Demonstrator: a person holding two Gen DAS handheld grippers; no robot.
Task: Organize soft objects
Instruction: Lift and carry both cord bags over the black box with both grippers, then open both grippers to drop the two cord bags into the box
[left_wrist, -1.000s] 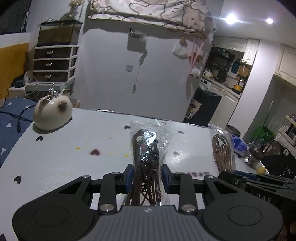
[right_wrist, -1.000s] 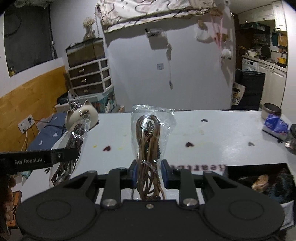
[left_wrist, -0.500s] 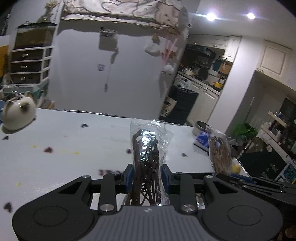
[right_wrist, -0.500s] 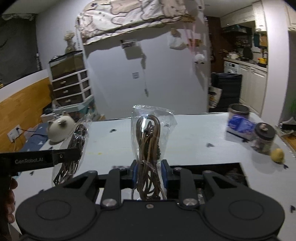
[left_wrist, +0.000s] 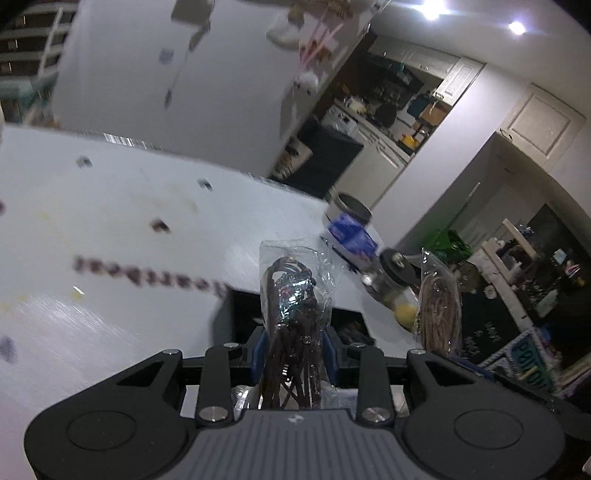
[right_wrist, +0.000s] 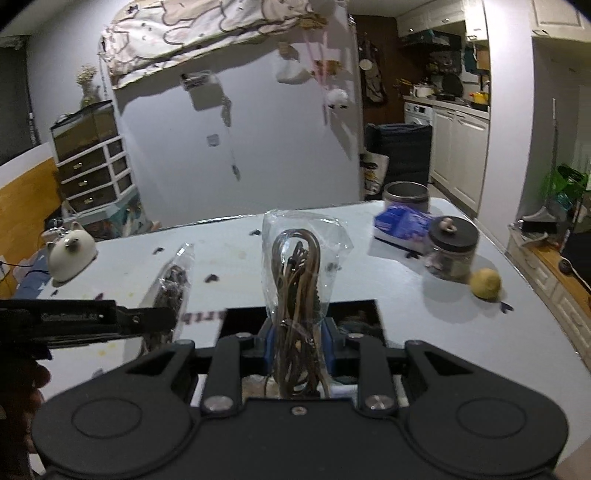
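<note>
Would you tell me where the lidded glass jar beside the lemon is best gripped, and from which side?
Grip the jar across its glass body below the dark lid, coming level from its near side. It stands upright, its knob looks too small to pinch, and the blue packet crowds its far left side, the lemon its right.

Right gripper (right_wrist: 298, 343) clamped on bagged tan cord (right_wrist: 297, 280), left gripper (right_wrist: 162, 319) alongside gripping bagged dark cord (right_wrist: 171, 284), white table (right_wrist: 424, 325), dark bin (right_wrist: 354, 314) below, lemon (right_wrist: 485, 283) near lidded jar (right_wrist: 451, 249)
</note>
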